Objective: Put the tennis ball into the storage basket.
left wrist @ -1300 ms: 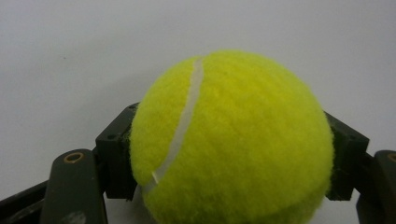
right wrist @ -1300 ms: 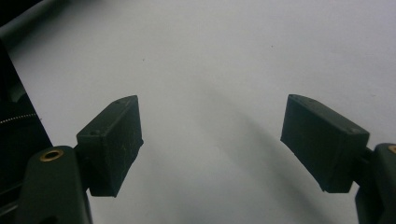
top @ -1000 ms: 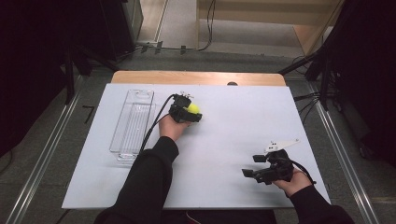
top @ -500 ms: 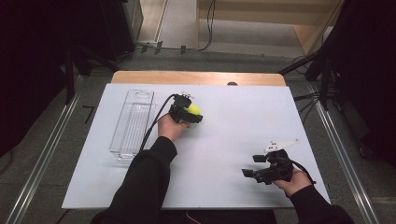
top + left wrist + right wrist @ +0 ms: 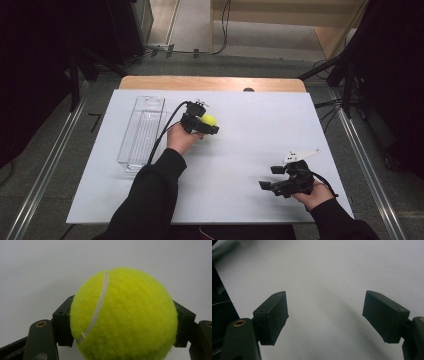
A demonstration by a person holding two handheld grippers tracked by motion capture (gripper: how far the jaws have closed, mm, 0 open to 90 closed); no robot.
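Note:
A yellow-green tennis ball (image 5: 209, 120) (image 5: 123, 315) is clamped between the black jaws of my left gripper (image 5: 206, 125) (image 5: 123, 325), which is shut on it near the middle of the white table, a little above the surface. Both pads (image 5: 63, 322) press into the felt on either side. My right gripper (image 5: 272, 177) (image 5: 325, 317) rests low at the front right of the table. Its jaws stand wide open over bare white surface with nothing between the pads (image 5: 273, 317).
A clear plastic tray (image 5: 142, 131) lies lengthwise on the left part of the white table top (image 5: 260, 130). A wooden strip (image 5: 210, 83) borders the far edge. Metal rails and cables run on the floor around the table.
My left gripper has risen slightly with the ball in it. The right gripper has stayed in place.

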